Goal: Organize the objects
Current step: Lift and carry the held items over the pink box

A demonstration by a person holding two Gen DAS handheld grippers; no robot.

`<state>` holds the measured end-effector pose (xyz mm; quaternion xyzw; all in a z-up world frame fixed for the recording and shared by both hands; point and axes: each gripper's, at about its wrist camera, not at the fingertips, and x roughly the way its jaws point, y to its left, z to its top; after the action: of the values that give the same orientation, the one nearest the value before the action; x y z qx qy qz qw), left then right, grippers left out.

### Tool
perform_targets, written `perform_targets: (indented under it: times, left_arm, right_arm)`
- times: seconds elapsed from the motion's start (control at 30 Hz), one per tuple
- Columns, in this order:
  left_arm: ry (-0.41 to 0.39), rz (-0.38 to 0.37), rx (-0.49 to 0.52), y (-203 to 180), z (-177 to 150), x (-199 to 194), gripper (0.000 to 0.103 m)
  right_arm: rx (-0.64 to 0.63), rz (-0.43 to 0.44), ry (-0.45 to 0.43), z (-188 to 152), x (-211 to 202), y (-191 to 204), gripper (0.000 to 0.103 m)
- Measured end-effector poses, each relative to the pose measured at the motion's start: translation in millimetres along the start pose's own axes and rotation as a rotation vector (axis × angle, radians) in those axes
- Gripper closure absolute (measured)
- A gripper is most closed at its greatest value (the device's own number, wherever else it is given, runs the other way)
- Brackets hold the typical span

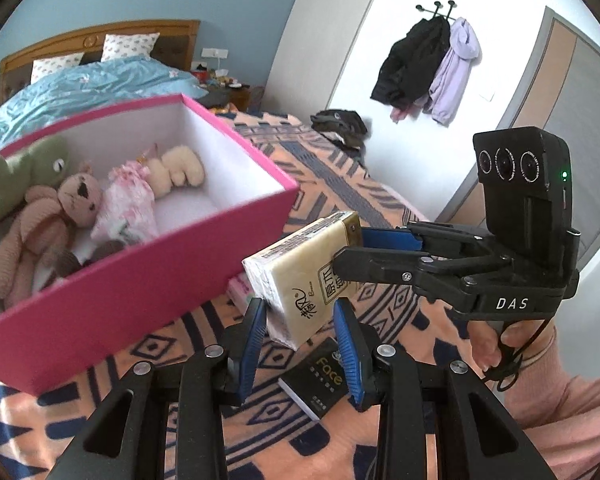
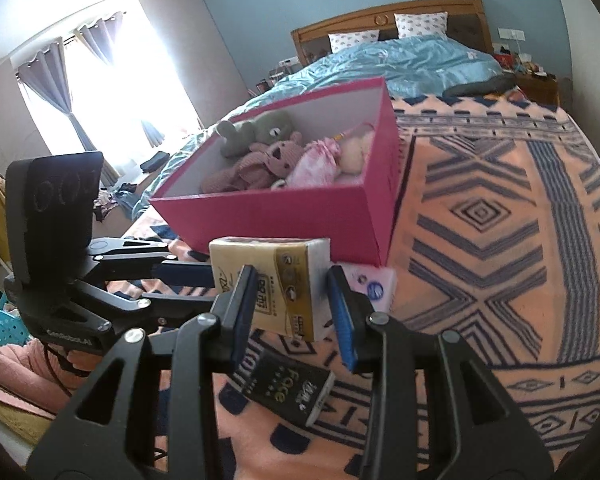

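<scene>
Both grippers clamp 1 yellow tissue pack (image 1: 300, 276) above the patterned blanket (image 2: 500, 216): left gripper (image 1: 300, 344) and right gripper (image 2: 292, 312); pink box (image 2: 280, 216) of soft toys (image 1: 80, 200) just beside it

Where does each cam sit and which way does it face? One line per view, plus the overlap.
Left wrist: on the left gripper, looking down its fingers over the patterned blanket toward the pink box and coat wall; shows the right gripper and a hand.
Right wrist: on the right gripper, facing the box, headboard and window; shows the left gripper.
Shared: both grippers clamp the yellow tissue pack, above the black pack.
</scene>
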<state>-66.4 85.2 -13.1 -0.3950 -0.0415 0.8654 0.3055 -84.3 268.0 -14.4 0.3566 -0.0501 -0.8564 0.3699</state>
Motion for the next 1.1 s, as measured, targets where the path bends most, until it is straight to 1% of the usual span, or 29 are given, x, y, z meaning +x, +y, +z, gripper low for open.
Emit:
perform_targets:
  times: [0.13,0.33,0.57,0.8,1.1]
  left_arm:
    - [-0.027,0.015,0.006,2.2,12.3,-10.1,0.069]
    - [-0.047,0.045,0.016,6.8,31.7,-19.5,0.069]
    - [-0.066,0.058,0.007,20.1,54.6,-22.6,0.069]
    - [-0.058,0.079,-0.015,35.2,69.7,-15.1,0.069]
    - [-0.010,0.090,-0.034,49.5,75.3,3.7,0.069]
  right_arm:
    - [-0.022,0.012,-0.012,14.1,-0.4,5.7,0.064]
    - [-0.053,0.026,-0.032,38.0,2.1,11.7,0.064]
    - [-0.072,0.033,-0.056,65.3,6.7,12.4,0.064]
    - [-0.061,0.030,-0.043,85.1,22.0,5.5,0.064]
    - [-0.035,0.018,0.005,91.5,42.2,-8.6,0.064]
